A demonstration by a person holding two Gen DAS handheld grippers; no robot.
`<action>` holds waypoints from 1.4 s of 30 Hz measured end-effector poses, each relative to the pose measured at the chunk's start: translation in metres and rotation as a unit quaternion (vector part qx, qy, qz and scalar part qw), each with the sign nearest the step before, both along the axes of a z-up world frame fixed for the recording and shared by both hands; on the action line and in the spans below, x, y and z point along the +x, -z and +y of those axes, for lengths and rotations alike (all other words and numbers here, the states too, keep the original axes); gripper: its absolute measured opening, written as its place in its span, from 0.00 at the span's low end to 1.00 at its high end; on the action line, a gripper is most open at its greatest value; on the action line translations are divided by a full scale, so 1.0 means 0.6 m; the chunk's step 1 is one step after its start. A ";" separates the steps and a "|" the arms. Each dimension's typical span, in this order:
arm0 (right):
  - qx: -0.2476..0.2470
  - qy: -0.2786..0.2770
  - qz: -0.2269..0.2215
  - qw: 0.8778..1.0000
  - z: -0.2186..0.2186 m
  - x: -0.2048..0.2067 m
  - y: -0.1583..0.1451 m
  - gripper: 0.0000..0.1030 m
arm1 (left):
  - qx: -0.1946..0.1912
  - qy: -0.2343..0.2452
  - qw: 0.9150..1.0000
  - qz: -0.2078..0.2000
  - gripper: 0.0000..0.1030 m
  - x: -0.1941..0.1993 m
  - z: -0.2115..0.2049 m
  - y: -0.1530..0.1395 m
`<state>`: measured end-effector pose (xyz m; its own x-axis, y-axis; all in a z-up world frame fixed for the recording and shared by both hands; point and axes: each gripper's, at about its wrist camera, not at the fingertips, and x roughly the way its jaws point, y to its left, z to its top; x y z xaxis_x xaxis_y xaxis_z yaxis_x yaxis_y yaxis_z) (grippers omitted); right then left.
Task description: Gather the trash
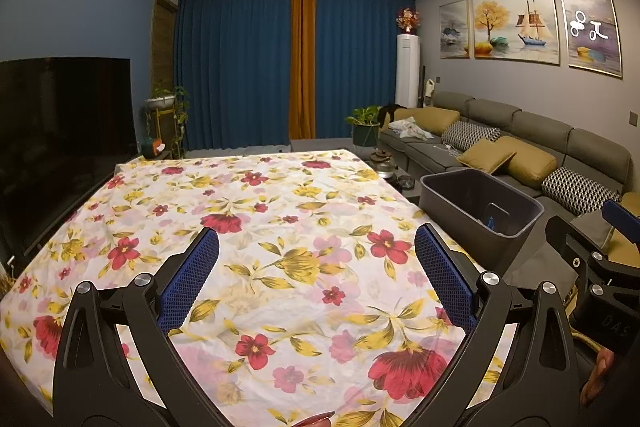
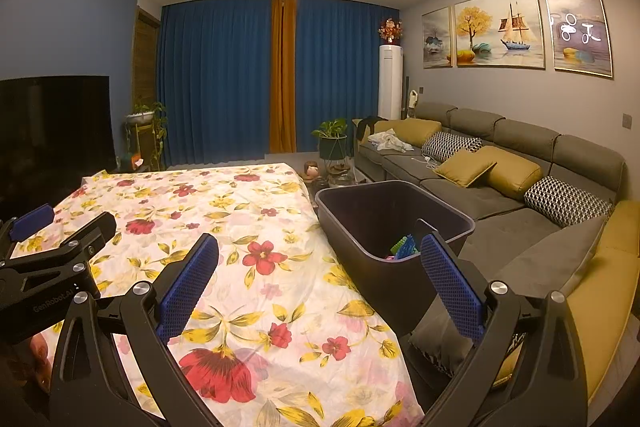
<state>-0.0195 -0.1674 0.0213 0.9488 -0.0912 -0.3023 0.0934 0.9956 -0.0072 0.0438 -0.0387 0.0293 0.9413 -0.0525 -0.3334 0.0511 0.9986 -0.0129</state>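
Note:
A dark grey bin [image 2: 360, 219] stands off the table's right edge, beside the sofa; it also shows in the left wrist view as the bin [image 1: 460, 195]. Colourful pieces of trash [image 2: 404, 247] lie at its bottom. My right gripper [image 2: 320, 251] hovers open over the table's right edge, its right finger in front of the bin. My left gripper [image 1: 316, 247] hangs open above the floral tablecloth [image 1: 280, 227] with nothing between its fingers. The right gripper's body [image 1: 592, 259] shows at the right of the left wrist view, and the left gripper's body [image 2: 60, 259] at the left of the right wrist view.
A grey sofa [image 2: 500, 187] with yellow and patterned cushions runs along the right wall. A dark television [image 1: 60, 139] stands left of the table. Potted plants [image 2: 332, 139] and blue curtains [image 1: 240, 67] are at the back. A kettle [image 1: 384, 163] sits beyond the table's far corner.

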 end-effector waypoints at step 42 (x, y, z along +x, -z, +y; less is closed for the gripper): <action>0.002 0.002 -0.003 1.000 0.002 -0.001 -0.008 0.95 | 0.001 0.001 1.000 0.000 0.94 0.000 -0.002 0.000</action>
